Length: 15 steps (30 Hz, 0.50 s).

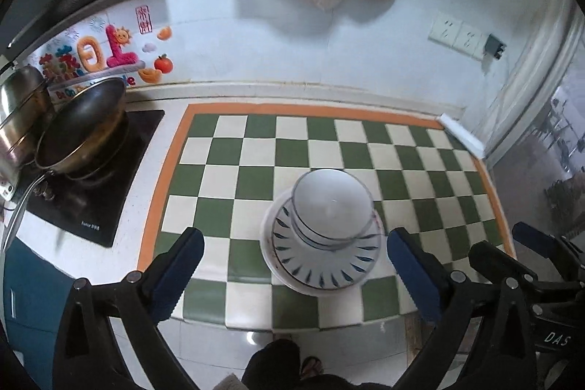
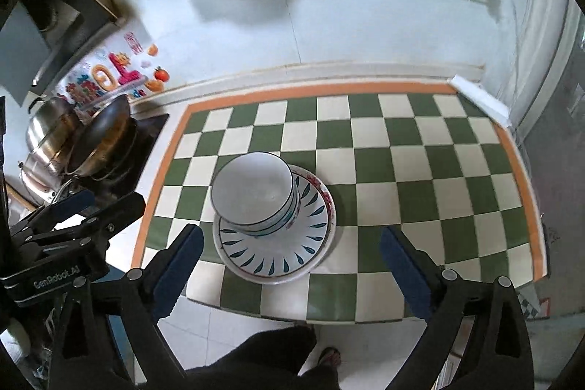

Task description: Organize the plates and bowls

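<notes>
Between and beyond your wide-open, empty left gripper (image 1: 294,265) and right gripper (image 2: 290,262), the bowls (image 2: 254,194) sit nested on the plates (image 2: 310,243); stacking looks done, nothing loose remains visible.

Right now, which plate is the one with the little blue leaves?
Find the green-and-white checkered mat on the counter. One stack of dishes sits on it. Under the white bowls, the leaf plate is the upper plate; the plate beneath has red rim marks.
</notes>
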Each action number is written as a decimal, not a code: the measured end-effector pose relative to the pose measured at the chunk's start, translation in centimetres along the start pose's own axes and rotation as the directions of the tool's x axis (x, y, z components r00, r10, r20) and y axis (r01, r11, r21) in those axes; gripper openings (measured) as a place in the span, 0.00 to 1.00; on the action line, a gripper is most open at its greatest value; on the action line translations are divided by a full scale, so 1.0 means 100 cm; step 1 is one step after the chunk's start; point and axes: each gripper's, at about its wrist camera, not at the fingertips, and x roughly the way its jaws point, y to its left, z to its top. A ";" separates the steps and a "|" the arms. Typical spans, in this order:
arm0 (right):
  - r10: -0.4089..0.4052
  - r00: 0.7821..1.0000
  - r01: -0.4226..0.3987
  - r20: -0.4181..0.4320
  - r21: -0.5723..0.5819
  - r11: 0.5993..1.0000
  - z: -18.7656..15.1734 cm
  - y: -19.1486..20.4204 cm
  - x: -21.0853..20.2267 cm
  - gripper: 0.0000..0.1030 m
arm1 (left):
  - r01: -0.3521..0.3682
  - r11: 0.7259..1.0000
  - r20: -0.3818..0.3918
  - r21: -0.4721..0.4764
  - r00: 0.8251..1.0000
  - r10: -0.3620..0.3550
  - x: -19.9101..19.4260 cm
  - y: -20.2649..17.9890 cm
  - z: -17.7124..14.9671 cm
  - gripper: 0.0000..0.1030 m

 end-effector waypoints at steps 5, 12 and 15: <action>-0.002 0.998 0.004 0.060 -0.026 1.000 -0.022 0.006 -0.055 0.97 | -0.014 1.000 0.054 -0.006 0.998 0.014 -0.050 -0.010 -0.024 1.00; 0.025 0.992 -0.018 0.127 -0.052 0.998 -0.059 0.019 -0.135 0.98 | -0.064 0.998 0.111 -0.001 0.992 0.064 -0.119 -0.015 -0.058 1.00; 0.023 0.988 -0.014 0.150 -0.061 0.998 -0.073 0.027 -0.162 0.98 | -0.077 0.997 0.122 -0.003 0.990 0.077 -0.139 -0.013 -0.070 1.00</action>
